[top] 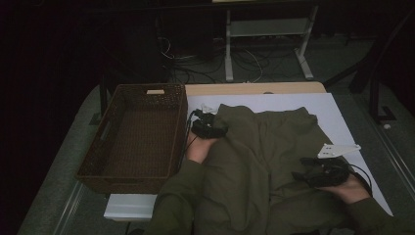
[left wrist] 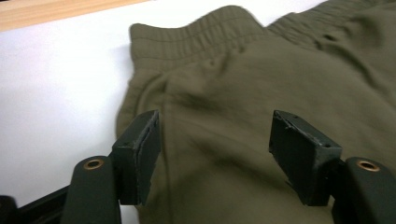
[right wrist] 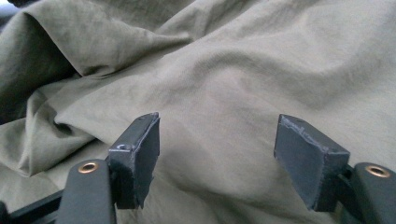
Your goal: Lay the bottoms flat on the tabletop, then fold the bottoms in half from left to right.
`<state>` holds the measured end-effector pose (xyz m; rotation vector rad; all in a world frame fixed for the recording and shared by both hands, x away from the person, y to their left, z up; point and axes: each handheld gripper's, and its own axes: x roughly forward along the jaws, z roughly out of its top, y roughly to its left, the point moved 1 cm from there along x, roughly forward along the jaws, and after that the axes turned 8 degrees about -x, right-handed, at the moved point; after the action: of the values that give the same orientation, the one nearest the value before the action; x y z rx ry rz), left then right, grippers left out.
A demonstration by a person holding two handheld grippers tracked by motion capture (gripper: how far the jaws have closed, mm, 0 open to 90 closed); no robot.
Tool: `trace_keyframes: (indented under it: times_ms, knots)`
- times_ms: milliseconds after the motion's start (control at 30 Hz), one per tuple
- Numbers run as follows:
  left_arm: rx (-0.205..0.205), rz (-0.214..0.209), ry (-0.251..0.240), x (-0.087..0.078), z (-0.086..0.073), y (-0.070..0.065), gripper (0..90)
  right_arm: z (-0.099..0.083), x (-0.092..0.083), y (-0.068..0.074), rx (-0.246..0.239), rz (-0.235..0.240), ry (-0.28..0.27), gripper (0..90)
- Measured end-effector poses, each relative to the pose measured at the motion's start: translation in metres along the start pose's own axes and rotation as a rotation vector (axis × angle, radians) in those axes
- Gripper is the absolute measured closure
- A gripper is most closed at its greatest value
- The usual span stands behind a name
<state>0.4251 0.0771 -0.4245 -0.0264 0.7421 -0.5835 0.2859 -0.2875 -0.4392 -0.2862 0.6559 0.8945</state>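
Olive-green trousers [top: 264, 161] lie spread over the white sheet [top: 337, 115] that covers the bench, their elastic waistband [left wrist: 201, 32] at the far end, near the sheet's far edge. Left tongs [top: 209, 128] sit at the trousers' left edge, near the waistband, just beside a brown wicker basket [top: 137, 139] standing on the bench's left side. In the left gripper view the jaws stand apart above the cloth; no fabric pinched between the pads. Right tongs [top: 320, 174] rest low on the trousers' right side, well apart from the left ones, a grey plate on top. In the right gripper view those jaws also gape wide over wrinkled cloth [right wrist: 224, 93], nothing caught between them. Both sleeves match the trousers in colour. Room beyond the bench is dim; cables and a white frame stand on the floor.
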Motion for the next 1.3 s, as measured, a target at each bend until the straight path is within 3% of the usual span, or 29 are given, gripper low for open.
trace_keyframes:
  times_ms: [167,300,767,1033,1200,1300]
  knots:
    - [0.011,-0.043,0.012,-0.011,-0.01,-0.008,27.1,0.0,-0.001,0.0,-0.001,0.003,-0.009,29.9]
    - [0.056,-0.036,0.014,-0.021,-0.018,-0.013,24.1,0.0,-0.001,0.001,-0.006,0.003,-0.01,29.5]
    - [0.112,-0.067,0.003,-0.046,-0.042,-0.024,18.2,0.0,0.0,0.001,-0.008,0.01,-0.005,28.7]
    - [0.101,-0.078,0.019,-0.047,-0.064,-0.023,17.1,-0.001,-0.001,0.0,0.013,-0.001,-0.013,28.5]
    - [0.093,-0.054,0.028,-0.042,-0.07,-0.02,19.4,-0.002,-0.002,0.002,0.006,-0.001,-0.011,28.5]
    - [0.119,-0.038,0.036,-0.039,-0.072,-0.02,21.8,-0.001,-0.002,0.002,-0.001,0.005,-0.014,28.5]
